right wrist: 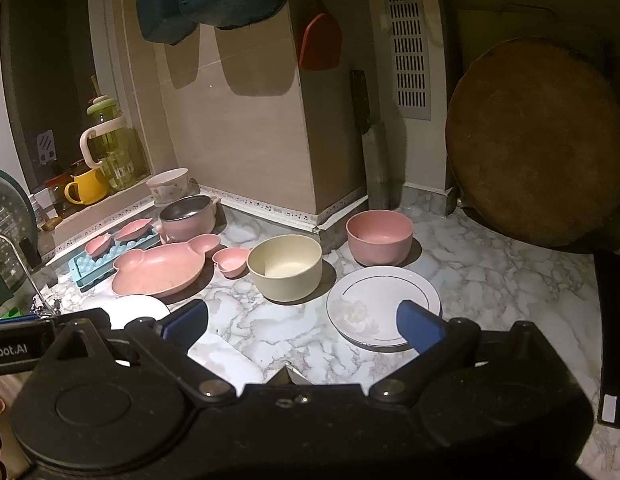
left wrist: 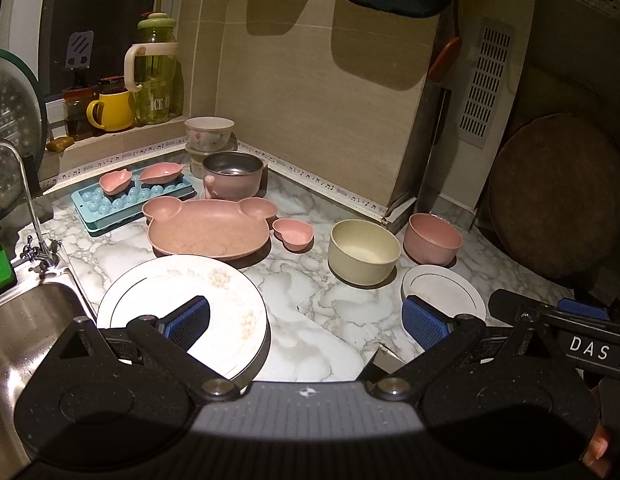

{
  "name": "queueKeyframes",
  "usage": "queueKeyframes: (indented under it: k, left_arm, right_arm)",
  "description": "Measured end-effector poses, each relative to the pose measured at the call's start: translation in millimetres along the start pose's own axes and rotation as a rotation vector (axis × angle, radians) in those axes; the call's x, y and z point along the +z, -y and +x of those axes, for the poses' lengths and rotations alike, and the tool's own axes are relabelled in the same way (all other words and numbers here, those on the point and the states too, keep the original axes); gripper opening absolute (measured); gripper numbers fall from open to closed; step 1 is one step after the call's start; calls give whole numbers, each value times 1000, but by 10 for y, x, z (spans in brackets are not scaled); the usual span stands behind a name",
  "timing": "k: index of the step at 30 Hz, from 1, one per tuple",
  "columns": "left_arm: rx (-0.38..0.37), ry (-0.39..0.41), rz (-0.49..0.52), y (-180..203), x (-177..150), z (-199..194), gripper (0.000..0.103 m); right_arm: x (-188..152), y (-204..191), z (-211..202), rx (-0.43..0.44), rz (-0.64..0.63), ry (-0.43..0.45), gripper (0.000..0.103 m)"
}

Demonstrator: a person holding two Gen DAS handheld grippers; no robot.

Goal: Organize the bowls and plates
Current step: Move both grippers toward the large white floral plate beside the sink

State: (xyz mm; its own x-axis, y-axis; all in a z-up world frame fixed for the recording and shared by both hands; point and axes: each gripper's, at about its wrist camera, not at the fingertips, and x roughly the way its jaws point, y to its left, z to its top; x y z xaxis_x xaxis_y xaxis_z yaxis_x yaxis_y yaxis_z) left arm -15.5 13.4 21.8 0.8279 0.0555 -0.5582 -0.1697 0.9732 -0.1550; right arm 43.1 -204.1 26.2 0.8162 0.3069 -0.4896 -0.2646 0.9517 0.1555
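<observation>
On the white-veined marble countertop (right wrist: 489,280): large white floral plate (left wrist: 182,304) beside the steel sink (left wrist: 26,320); pink bear-shaped divided plate (left wrist: 208,228); small pink heart-shaped dish (left wrist: 293,233); cream round bowl (right wrist: 285,267); pink round bowl (right wrist: 379,236); small white silver-rimmed plate (right wrist: 383,306). Left gripper (left wrist: 306,320): blue-padded jaws spread wide, empty, one pad over the floral plate. Right gripper (right wrist: 302,322): jaws wide, empty, one pad over the rimmed plate.
</observation>
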Motion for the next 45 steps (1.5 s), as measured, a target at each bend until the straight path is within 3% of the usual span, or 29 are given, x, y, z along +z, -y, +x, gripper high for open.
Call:
queueKeyframes:
  k: [27, 37, 45]
  left_arm:
    - [0, 29, -12, -88, 78, 55, 103]
    - [2, 90, -14, -139, 139, 47, 103]
    - [17, 77, -45, -255, 184, 151, 103]
  right_arm:
    - [49, -47, 109, 36, -14, 15, 101]
    - [90, -136, 141, 42, -41, 61, 100]
    - [134, -228, 278, 53, -66, 49, 100]
